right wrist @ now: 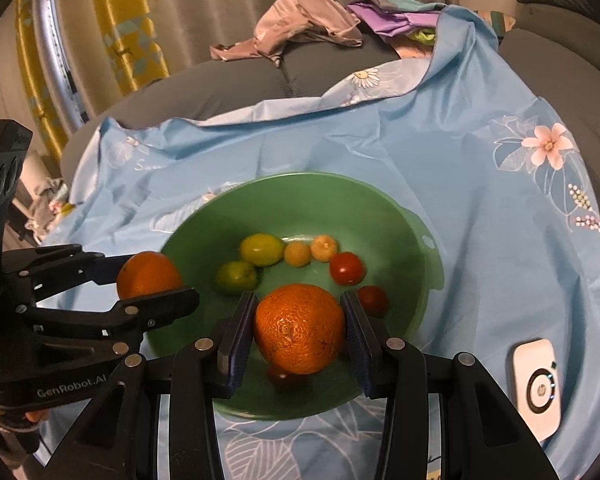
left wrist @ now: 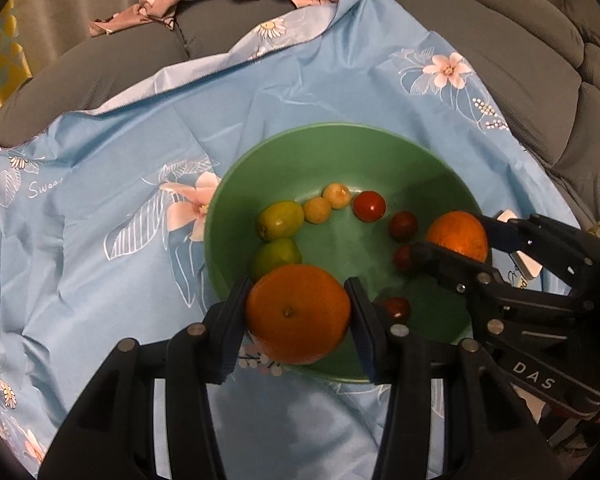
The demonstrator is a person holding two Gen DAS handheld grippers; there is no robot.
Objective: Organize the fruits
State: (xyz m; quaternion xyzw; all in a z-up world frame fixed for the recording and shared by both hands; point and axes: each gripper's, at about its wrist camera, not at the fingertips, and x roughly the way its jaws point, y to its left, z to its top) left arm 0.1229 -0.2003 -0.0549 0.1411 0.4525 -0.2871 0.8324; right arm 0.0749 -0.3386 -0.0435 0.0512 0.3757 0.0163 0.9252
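A green bowl (left wrist: 340,148) (right wrist: 380,208) sits on a blue flowered cloth. It holds two green fruits (left wrist: 281,219) (right wrist: 261,249), two small yellow fruits (left wrist: 317,209) (right wrist: 297,254) and several small red fruits (left wrist: 369,206) (right wrist: 347,267). My left gripper (left wrist: 298,316) (right wrist: 148,276) is shut on an orange (left wrist: 298,314) (right wrist: 148,274) over the bowl's near left rim. My right gripper (right wrist: 299,334) (left wrist: 456,236) is shut on a second orange (right wrist: 299,328) (left wrist: 458,236) above the bowl's right side.
The blue cloth (left wrist: 100,264) covers a grey sofa (left wrist: 500,40). A white device (right wrist: 536,388) lies on the cloth right of the bowl. Crumpled clothes (right wrist: 300,24) lie on the sofa behind. Curtains hang at the back left.
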